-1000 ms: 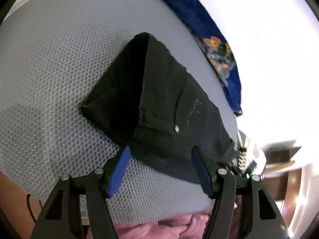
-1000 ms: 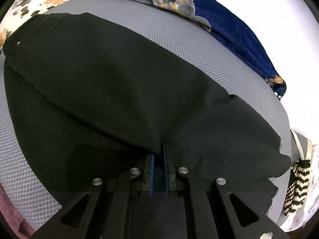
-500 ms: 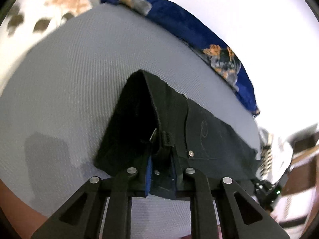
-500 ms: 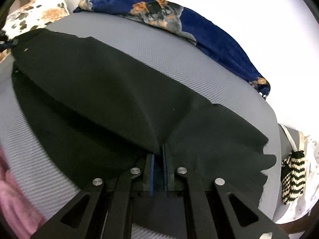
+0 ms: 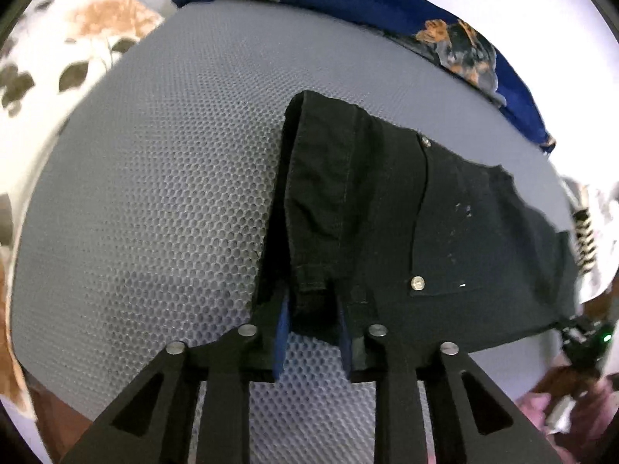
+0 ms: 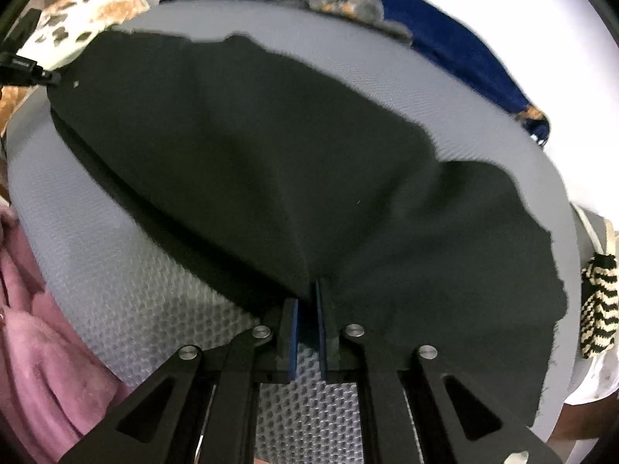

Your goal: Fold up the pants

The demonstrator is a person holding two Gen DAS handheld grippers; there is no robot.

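Observation:
Black pants (image 5: 387,216) lie on a grey honeycomb mat (image 5: 154,193). In the left wrist view my left gripper (image 5: 313,309) is shut on the waistband end, near a belt loop and a rivet; the band is lifted between the blue pads. In the right wrist view the pants (image 6: 290,162) stretch across the mat (image 6: 116,270), and my right gripper (image 6: 307,309) is shut on a raised pinch of the leg fabric. The left gripper (image 6: 23,65) shows small at the far left edge of that view.
A blue floral cloth (image 5: 445,27) lies along the mat's far edge. A white floral cloth (image 5: 58,50) sits at the far left. Pink fabric (image 6: 42,355) lies by the near left edge. A black and cream striped item (image 6: 599,309) is off the right edge.
My left gripper went from open in front of the waistband to shut on it and lifted it. My right gripper stays shut on the leg and has raised it and pulled it taut.

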